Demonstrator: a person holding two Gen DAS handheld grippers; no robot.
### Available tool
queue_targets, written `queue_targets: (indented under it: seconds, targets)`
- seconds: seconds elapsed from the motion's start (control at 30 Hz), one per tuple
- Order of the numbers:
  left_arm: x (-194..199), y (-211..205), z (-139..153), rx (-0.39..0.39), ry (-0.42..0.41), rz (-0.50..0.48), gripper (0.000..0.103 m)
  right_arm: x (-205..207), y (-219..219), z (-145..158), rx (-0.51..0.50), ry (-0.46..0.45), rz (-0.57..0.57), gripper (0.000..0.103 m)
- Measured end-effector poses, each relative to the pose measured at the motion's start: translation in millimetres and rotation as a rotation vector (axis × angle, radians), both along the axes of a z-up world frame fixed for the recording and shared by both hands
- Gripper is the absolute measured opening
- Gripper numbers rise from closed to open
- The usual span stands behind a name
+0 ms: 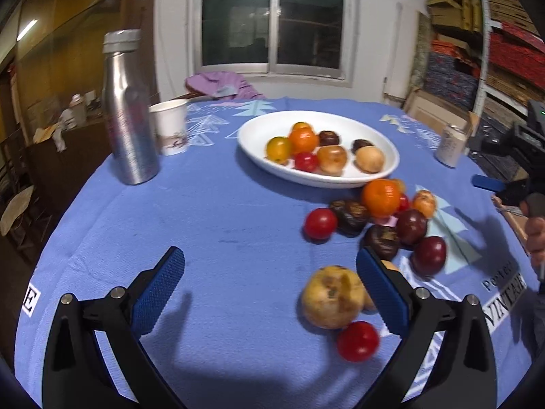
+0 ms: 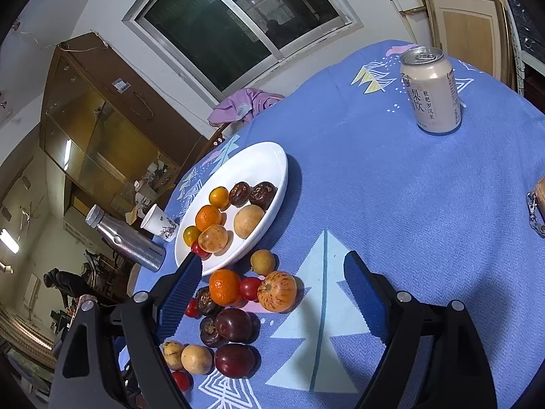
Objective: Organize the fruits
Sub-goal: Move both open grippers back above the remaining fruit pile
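Fruits partly hidden behind left gripper fingers.

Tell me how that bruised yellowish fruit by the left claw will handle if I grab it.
The bruised yellowish fruit is round, so a nudge probably rolls it toward the red cherry tomato. Its brown dented patch suggests soft flesh; squeeze gently. The skin looks matte, likely not slippery.

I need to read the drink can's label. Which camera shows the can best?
The right wrist view: the can stands close, upright and sharp, its print facing the camera. In the left wrist view it is small and blurred near the table's far right edge.
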State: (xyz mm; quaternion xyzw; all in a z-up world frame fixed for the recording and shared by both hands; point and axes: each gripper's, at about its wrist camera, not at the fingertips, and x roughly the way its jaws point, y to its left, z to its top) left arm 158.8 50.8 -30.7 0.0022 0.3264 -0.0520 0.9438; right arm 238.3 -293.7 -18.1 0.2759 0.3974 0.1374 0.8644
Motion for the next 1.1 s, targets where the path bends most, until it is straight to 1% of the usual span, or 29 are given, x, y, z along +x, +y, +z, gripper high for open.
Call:
queue_targets:
  seconds: [0.07,0.13,0.2,0.27,0.33,0.37,0.4,0.43,0.5,0.57,0.6,0.63,0.7,0.73,0.77,0.8,0.87,0.9,0.97,1.03,1.1]
  targets:
    - [-2.4,-8.3,-0.3,0.009,-0.002,-0.041,0.099,0.1,-0.1,-0.4,-0.001,0.002,0.000,0.086]
    - [-1.7,-14.7,-3.8,0.035,0.012,-0.057,0.099,0.3,-0.3,-0.6,-0.001,0.004,0.000,0.086]
    - [-0.5,-15.6,-6.4,0.042,0.027,-0.059,0.099,0.2,-0.6,-0.6,0.000,0.004,-0.002,0.086]
    - [2.6,-12.5,-9.7,0.037,0.050,-0.047,0.099,0.2,-0.9,-0.8,0.001,0.004,-0.004,0.087]
    - [8.2,-6.6,-14.4,0.035,0.085,-0.015,0.099,-0.1,-0.7,-1.0,0.000,0.006,-0.004,0.087]
    - [11.2,-1.2,-16.3,0.020,0.100,-0.002,0.099,-0.1,-0.5,-1.3,0.000,0.006,-0.004,0.087]
    - [13.0,5.2,-16.3,-0.010,0.108,0.008,0.099,-0.1,-0.5,-1.2,0.000,0.006,-0.004,0.087]
    - [14.9,14.7,-15.3,-0.025,0.102,0.053,0.099,-0.1,-0.5,-1.2,0.000,0.006,-0.004,0.087]
    - [16.6,30.5,-12.1,-0.006,0.085,0.152,0.099,-0.1,-0.6,-1.2,0.003,0.004,-0.004,0.087]
    - [20.6,48.7,-12.7,-0.002,0.090,0.247,0.099,0.2,0.1,-1.5,0.002,0.005,-0.004,0.087]
    - [21.6,56.0,-13.1,-0.013,0.095,0.284,0.099,0.3,0.1,-1.6,0.005,0.006,-0.003,0.087]
    - [21.4,62.7,-12.6,-0.044,0.095,0.304,0.099,0.4,0.4,-1.5,0.007,0.006,-0.001,0.087]
    - [17.3,64.8,-8.1,-0.109,0.071,0.274,0.099,0.3,1.1,-1.3,0.005,0.006,0.001,0.087]
    - [15.0,61.3,-5.8,-0.119,0.056,0.242,0.099,0.4,1.6,-1.2,0.004,0.006,0.002,0.087]
    - [14.3,55.1,-4.2,-0.107,0.045,0.214,0.099,0.6,1.9,-1.6,0.003,0.007,0.003,0.087]
    - [14.1,48.0,-4.8,-0.076,0.040,0.190,0.099,0.6,2.2,-1.8,0.003,0.008,0.003,0.087]
    - [18.2,32.3,-11.7,0.028,0.063,0.172,0.099,0.8,2.6,-2.8,-0.002,0.011,0.003,0.087]
    - [20.9,27.6,-15.3,0.058,0.079,0.169,0.099,0.9,3.0,-3.1,-0.003,0.012,0.004,0.087]
    - [20.3,23.6,-17.6,0.066,0.084,0.153,0.099,0.8,4.1,-3.0,-0.006,0.009,0.006,0.087]
    - [19.2,24.5,-16.3,0.053,0.077,0.152,0.099,0.1,4.9,-2.3,-0.011,0.003,0.008,0.087]
    - [21.0,25.2,-17.9,0.043,0.087,0.146,0.099,0.2,6.1,-1.4,-0.012,0.000,0.016,0.087]
